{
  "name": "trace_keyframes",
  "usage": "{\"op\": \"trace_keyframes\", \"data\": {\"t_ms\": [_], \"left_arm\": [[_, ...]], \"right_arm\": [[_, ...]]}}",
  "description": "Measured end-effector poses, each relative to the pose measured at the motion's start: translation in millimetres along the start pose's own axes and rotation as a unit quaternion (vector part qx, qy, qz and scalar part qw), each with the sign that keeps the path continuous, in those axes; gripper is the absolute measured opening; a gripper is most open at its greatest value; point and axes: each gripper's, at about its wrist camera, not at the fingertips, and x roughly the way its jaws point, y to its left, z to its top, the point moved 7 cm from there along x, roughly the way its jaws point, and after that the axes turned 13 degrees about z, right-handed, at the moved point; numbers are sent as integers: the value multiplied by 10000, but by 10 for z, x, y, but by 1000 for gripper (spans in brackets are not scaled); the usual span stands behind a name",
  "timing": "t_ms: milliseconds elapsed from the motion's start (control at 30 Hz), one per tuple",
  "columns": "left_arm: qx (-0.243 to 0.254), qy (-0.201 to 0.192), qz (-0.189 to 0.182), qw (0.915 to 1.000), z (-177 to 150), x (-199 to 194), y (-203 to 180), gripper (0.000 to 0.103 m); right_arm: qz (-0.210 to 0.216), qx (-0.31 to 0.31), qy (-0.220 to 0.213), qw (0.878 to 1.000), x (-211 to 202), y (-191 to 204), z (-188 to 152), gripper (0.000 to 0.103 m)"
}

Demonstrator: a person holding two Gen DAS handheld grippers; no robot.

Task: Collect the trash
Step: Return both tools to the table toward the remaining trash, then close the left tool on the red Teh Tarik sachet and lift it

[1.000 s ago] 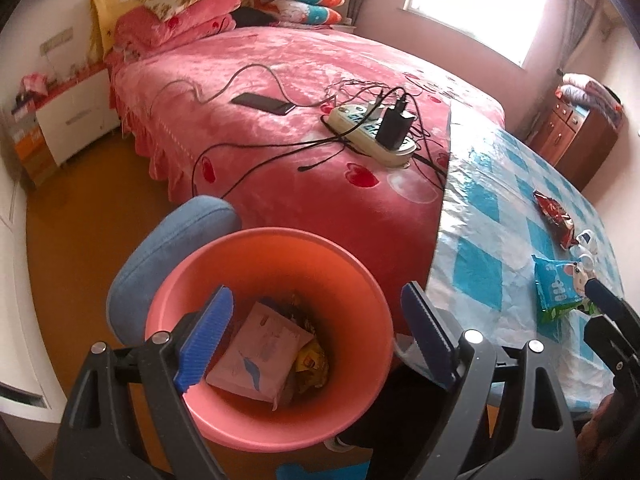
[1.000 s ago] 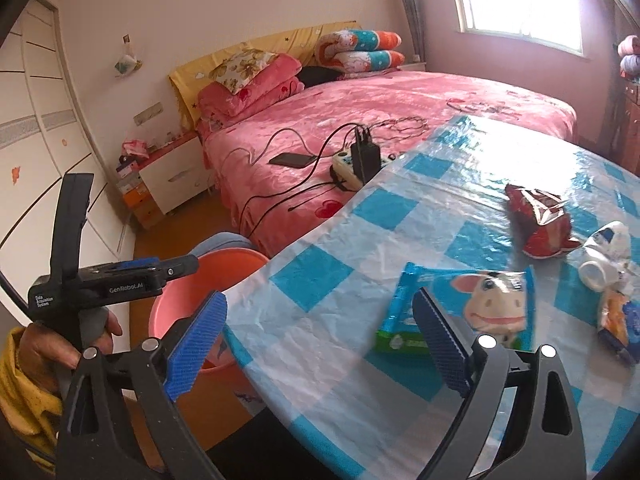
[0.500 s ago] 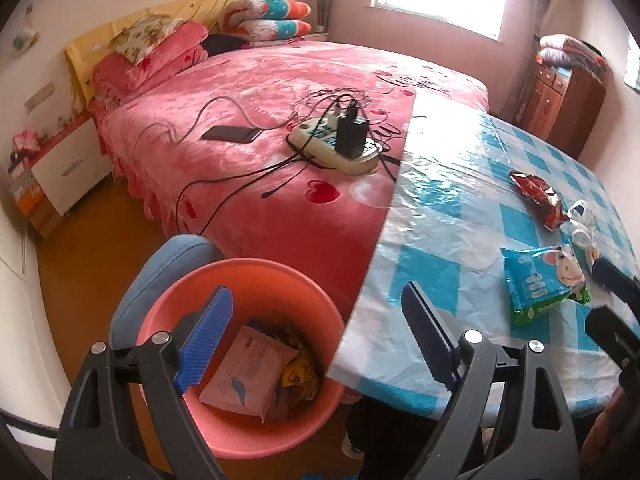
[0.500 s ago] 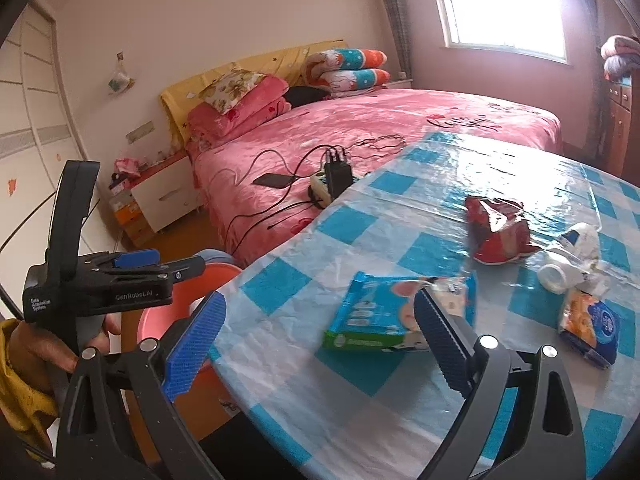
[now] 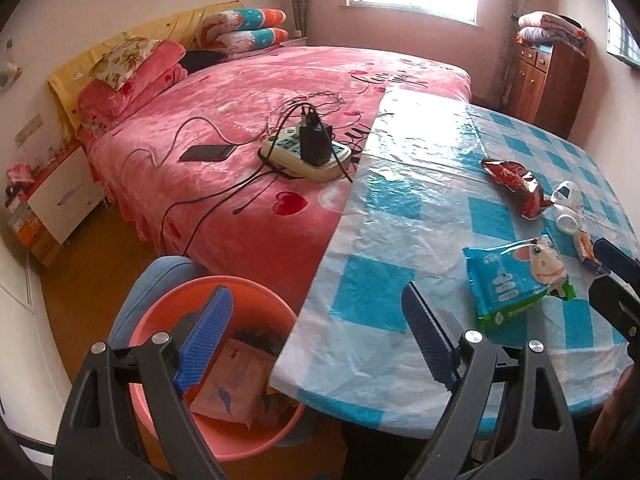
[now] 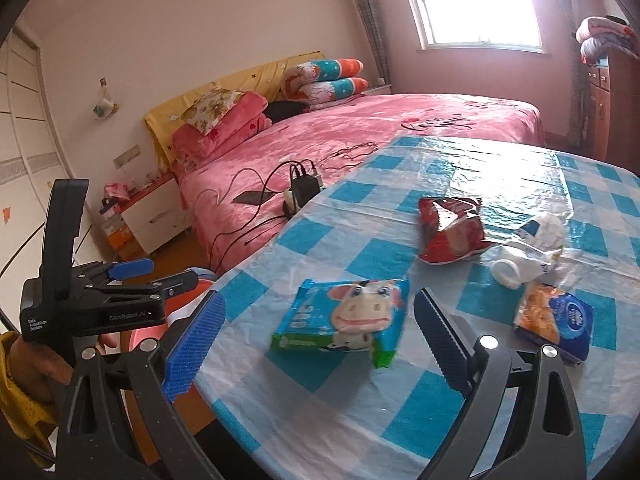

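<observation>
A blue wet-wipes pack with a cow face [image 6: 348, 314] lies on the blue-checked table [image 6: 400, 412], just ahead of my open, empty right gripper [image 6: 316, 346]. The pack also shows in the left wrist view [image 5: 516, 278]. Beyond it lie a red snack bag [image 6: 450, 230], a crumpled white bottle [image 6: 528, 254] and an orange-blue wrapper [image 6: 554, 320]. My left gripper [image 5: 316, 340] is open and empty, over the table's left edge and above the pink bin [image 5: 168, 312], which holds paper trash [image 5: 230, 388].
A pink bed [image 5: 248, 128] stands behind the table with a power strip [image 5: 308, 154], cables and a phone [image 5: 208, 153] on it. A blue stool [image 5: 160, 276] sits by the bin. A wooden cabinet [image 5: 550, 80] is at the far right.
Both grippers have moved right, toward the table. The bin has slid to the lower left of the left wrist view, and the wipes pack is nearer the right gripper.
</observation>
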Motion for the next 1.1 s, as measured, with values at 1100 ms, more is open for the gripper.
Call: {"op": "trace_keyframes", "data": {"t_ms": [1100], "left_arm": [[692,-211,-471,9963,204,-386,-981,87]], "right_arm": [[-673,1127,-633,9893,-830,-1075,42,94]]}}
